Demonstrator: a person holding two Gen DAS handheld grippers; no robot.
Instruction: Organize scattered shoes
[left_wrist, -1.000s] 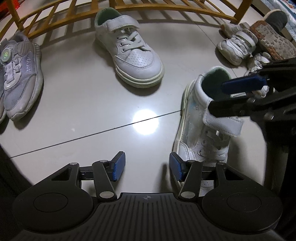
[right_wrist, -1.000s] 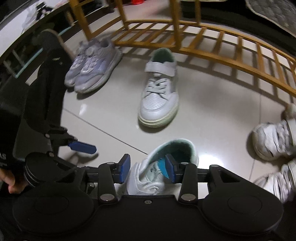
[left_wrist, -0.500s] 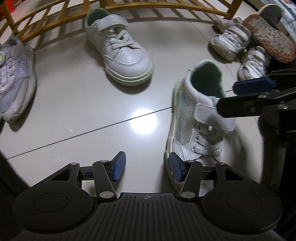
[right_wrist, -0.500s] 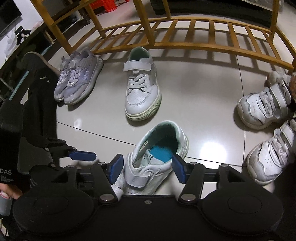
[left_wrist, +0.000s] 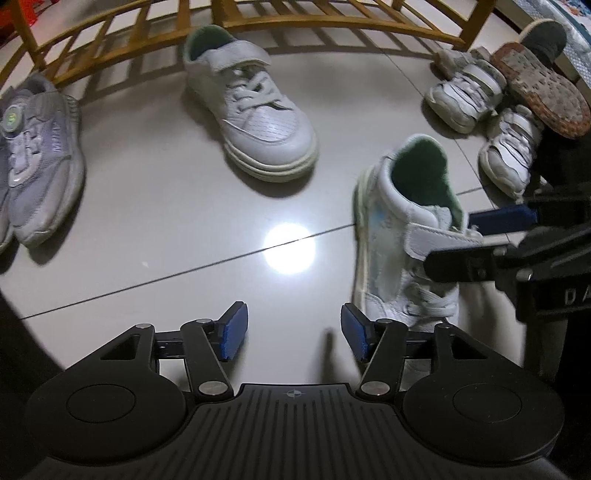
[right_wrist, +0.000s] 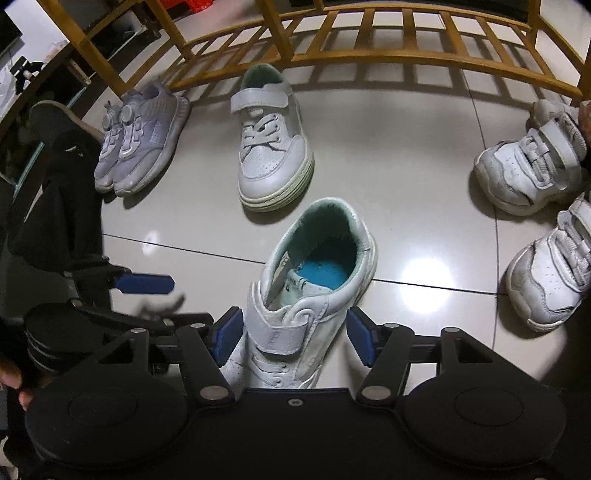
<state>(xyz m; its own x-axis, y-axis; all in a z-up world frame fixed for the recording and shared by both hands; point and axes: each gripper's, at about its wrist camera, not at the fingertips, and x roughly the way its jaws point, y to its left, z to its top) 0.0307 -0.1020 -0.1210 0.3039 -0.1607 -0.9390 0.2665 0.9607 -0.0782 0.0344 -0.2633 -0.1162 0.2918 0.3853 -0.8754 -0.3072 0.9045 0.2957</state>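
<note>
A glossy pale tiled floor (left_wrist: 155, 206) runs up to a low wooden rack (left_wrist: 332, 27) at the back, with shoes strewn between. In the left wrist view the landmark is the near white shoe (left_wrist: 402, 236), the one with a green lining: it stands upright on its sole to the right of the picture, heel toward the rack and toe toward the camera. Its mate (left_wrist: 255, 118) sits farther back and to the left of it, just before the rack; a lilac pair (left_wrist: 37, 162) lies well to the left of it, and a heap of white strap shoes (left_wrist: 476, 99) with one upturned sole lies behind it to the right. The left tongs (left_wrist: 291, 330) hang spread over bare floor just left of the near shoe's toe, with nothing between the pads. The right tongs (left_wrist: 476, 240) come in from the right edge across the shoe's strap. In the right wrist view, the near shoe (right_wrist: 310, 295) runs straight out from the right tongs (right_wrist: 295, 338), its long axis along their reach, toe under the camera and open heel pointing at the rack (right_wrist: 406, 44). The jaws have just been opening and now stand spread on either side of the strap, the shoe between them; the right pad is clear of it, the left pad looks to be just beside it. The mate (right_wrist: 269, 144) stands directly beyond the heel; the lilac pair (right_wrist: 140, 144) is to the left of it. The left tongs (right_wrist: 144, 295) are alongside on the left. By my reading the right hand is far nearer, so shifting this shoe beside its mate would fall to it.
</note>
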